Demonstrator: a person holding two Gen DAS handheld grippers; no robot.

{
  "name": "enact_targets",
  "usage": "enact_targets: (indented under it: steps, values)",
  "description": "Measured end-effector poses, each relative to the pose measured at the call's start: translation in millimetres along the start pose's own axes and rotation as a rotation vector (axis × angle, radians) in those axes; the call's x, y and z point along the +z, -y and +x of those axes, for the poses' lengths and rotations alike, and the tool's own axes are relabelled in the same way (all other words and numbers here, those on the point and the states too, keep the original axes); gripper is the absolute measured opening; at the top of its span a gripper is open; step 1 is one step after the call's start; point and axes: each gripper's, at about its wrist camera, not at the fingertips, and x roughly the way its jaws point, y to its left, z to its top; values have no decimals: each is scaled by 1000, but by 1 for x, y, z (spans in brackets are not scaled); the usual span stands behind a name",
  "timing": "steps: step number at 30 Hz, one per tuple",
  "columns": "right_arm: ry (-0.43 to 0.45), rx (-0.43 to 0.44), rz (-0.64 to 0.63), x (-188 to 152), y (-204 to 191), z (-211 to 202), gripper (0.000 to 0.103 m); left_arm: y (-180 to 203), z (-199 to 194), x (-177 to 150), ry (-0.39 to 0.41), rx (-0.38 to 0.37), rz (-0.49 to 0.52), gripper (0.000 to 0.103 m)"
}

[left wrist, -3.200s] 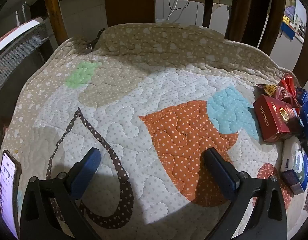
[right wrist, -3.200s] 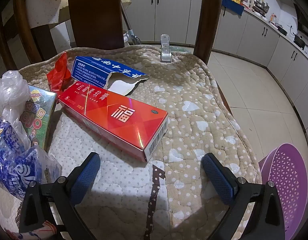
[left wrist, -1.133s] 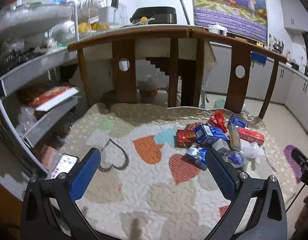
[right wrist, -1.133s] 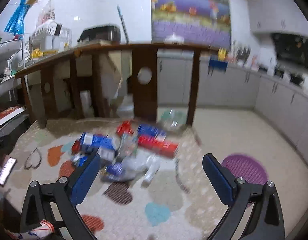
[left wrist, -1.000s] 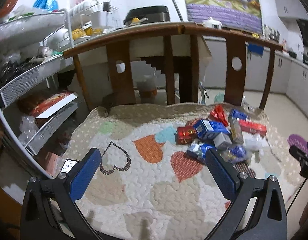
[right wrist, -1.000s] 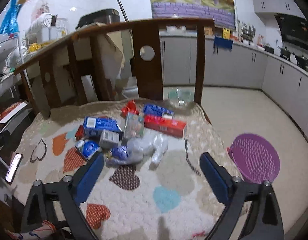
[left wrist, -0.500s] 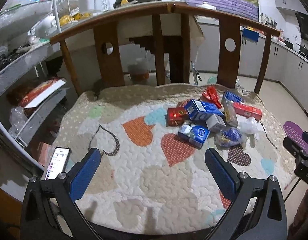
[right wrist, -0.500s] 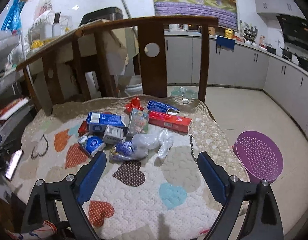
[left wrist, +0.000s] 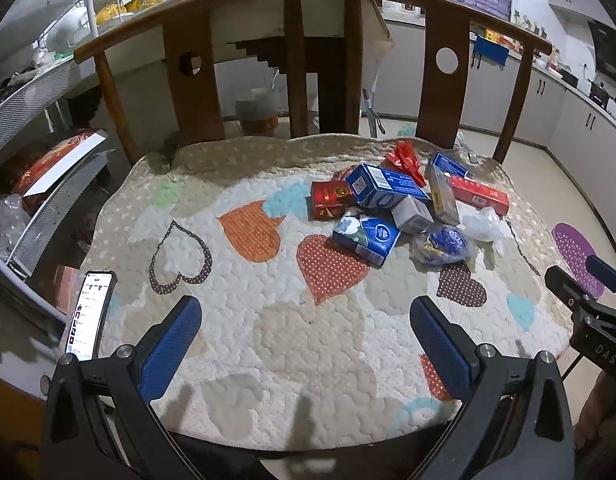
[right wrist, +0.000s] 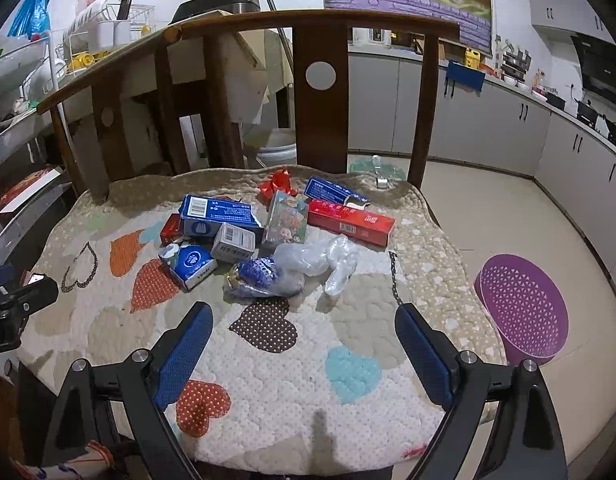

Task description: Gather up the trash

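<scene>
A pile of trash lies on the quilted heart-pattern cushion point(left wrist: 268, 344) of a wooden chair: a large blue box point(right wrist: 218, 213), a long red box point(right wrist: 350, 221), a small grey box point(right wrist: 233, 243), a blue tissue pack point(right wrist: 192, 266), a clear plastic bag point(right wrist: 320, 258) and a red wrapper point(right wrist: 278, 182). The pile also shows in the left wrist view point(left wrist: 392, 208). A purple perforated basket point(right wrist: 522, 304) stands on the floor to the right of the chair. My left gripper point(left wrist: 306, 336) is open and empty above the cushion's front. My right gripper point(right wrist: 304, 340) is open and empty, in front of the pile.
A phone point(left wrist: 90, 312) with a lit screen lies at the cushion's left edge. The chair's wooden back point(right wrist: 320, 76) rises behind the pile. A wire shelf rack point(left wrist: 32, 88) stands to the left. Kitchen cabinets point(right wrist: 508, 128) line the right wall.
Both grippers have moved closer to the chair and lower, so the cushion and pile look larger. Both stay open and empty.
</scene>
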Motion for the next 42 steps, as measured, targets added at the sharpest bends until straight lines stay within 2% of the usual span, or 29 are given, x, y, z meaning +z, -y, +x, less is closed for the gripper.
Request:
enact_targets:
  steps: [27, 35, 39, 42]
  values:
    - [-73, 7, 57, -10, 14, 20, 95, 4, 36, -7, -123, -14, 4, 103]
    - [-103, -1, 74, -14, 22, 34, 95, -7, 53, -1, -123, -26, 8, 103]
    - [-128, 3, 96, -14, 32, 46, 95, -5, 67, 8, -129, -64, 45, 96]
    - [-147, 10, 106, -12, 37, 57, 95, 2, 83, 17, -149, -117, 59, 95]
